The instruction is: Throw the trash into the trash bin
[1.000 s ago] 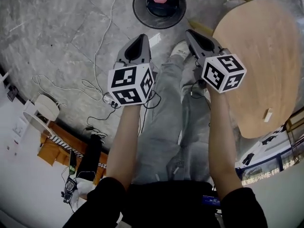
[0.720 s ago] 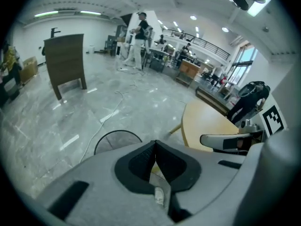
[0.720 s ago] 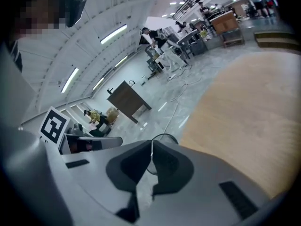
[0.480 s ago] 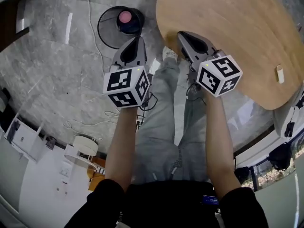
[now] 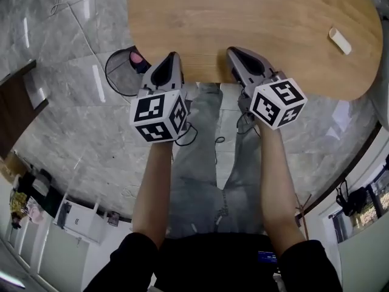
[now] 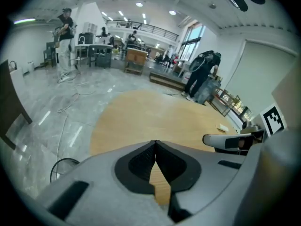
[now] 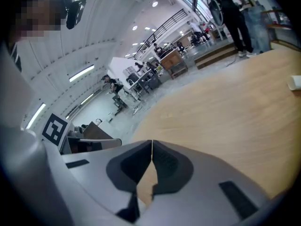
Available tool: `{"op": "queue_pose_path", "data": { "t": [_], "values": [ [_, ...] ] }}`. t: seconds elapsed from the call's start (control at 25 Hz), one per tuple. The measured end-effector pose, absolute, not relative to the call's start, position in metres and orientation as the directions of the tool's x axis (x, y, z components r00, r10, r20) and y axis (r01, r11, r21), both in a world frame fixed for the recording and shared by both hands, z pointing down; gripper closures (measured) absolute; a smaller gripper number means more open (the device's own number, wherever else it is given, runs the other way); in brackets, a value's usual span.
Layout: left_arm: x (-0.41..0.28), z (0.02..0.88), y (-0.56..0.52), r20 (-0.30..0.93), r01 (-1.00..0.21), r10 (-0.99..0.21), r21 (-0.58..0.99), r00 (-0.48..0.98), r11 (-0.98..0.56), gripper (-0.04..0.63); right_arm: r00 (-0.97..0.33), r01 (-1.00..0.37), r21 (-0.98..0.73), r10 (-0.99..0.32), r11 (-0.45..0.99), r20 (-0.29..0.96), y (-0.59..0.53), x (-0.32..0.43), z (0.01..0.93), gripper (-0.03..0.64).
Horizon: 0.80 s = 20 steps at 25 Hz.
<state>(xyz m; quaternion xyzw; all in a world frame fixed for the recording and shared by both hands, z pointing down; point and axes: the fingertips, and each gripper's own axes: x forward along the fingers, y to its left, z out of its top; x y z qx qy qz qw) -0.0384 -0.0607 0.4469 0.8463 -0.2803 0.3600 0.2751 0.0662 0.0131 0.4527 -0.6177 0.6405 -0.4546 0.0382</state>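
A light wooden table (image 5: 243, 17) fills the top of the head view. On its far right lies a small pale piece of trash (image 5: 339, 40), also seen in the left gripper view as the trash (image 6: 222, 128) and at the edge of the right gripper view as the trash (image 7: 295, 82). My left gripper (image 5: 172, 59) and right gripper (image 5: 234, 53) hang side by side at the table's near edge. The left gripper (image 6: 155, 142) is shut and holds nothing. So is the right gripper (image 7: 151, 141). A round black thing with a pink centre (image 5: 124, 72) stands on the floor, left of the table.
The person's legs (image 5: 206, 163) stand on the grey stone floor below the grippers. A dark wooden piece of furniture (image 5: 15, 102) is at the left. A cable (image 5: 200, 132) lies on the floor. People (image 6: 202, 74) stand beyond the table in the hall.
The view has swung round: the table went from the right side to straight ahead, and the round black thing slid to the left. Both grippers now reach the table's near edge, still shut.
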Motion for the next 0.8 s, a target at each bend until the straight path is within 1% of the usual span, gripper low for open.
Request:
{"op": "queue_pose_path", "data": {
  "t": [0.2,0.52,0.8],
  "values": [
    [0.02,0.448,-0.027,0.766,-0.595,-0.212,0.26,0.607,-0.761,0.589,-0.122,-0.725,-0.628,-0.846,-0.281,0.519,0.062,0.12,0.456,0.603],
    [0.112,0.45,0.043,0.768,-0.481,-0.118,0.266,0.629,-0.835,0.589,0.022,-0.66,-0.626,-0.844,-0.415,0.536,0.152,0.207,0.462,0.603],
    [0.177,0.454,0.099,0.77,-0.427,-0.065,0.279,0.634,-0.86,0.589,0.109,-0.617,-0.618,-0.831,-0.487,0.546,0.218,0.278,0.466,0.603]
  ]
}}
